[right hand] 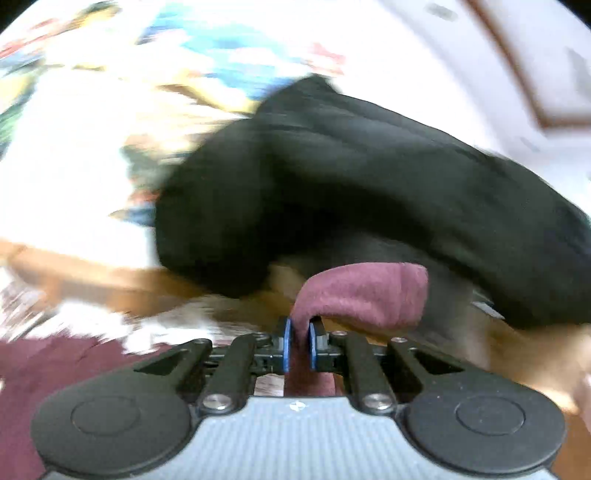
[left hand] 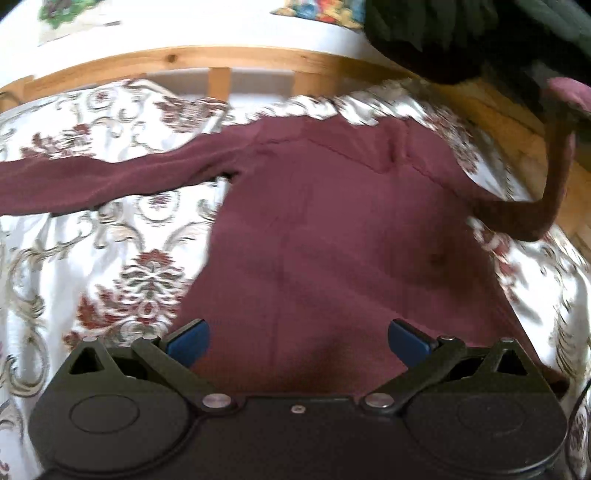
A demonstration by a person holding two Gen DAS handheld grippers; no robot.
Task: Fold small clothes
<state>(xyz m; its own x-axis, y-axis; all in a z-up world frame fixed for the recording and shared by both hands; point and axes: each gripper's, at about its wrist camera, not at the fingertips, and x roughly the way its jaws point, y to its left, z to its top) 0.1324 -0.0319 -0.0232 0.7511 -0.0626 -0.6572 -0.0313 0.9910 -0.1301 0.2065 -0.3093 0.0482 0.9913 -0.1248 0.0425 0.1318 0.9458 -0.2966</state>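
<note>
A maroon long-sleeved top point(left hand: 332, 229) lies spread on a floral bedspread point(left hand: 110, 251). Its left sleeve point(left hand: 103, 181) stretches flat to the left. Its right sleeve point(left hand: 554, 177) is lifted off the bed at the right. My left gripper point(left hand: 298, 339) is open and empty, hovering over the top's lower body. My right gripper point(right hand: 300, 341) is shut on the right sleeve's cuff point(right hand: 369, 295), which folds over above the fingers. The top's body point(right hand: 55, 365) shows at lower left in the blurred right wrist view.
A wooden bed frame point(left hand: 184, 61) runs along the far edge of the bed. A dark garment or arm point(right hand: 351, 184) hangs close above the right gripper; it also shows in the left wrist view point(left hand: 461, 33). Wooden floor point(left hand: 517, 122) lies to the right.
</note>
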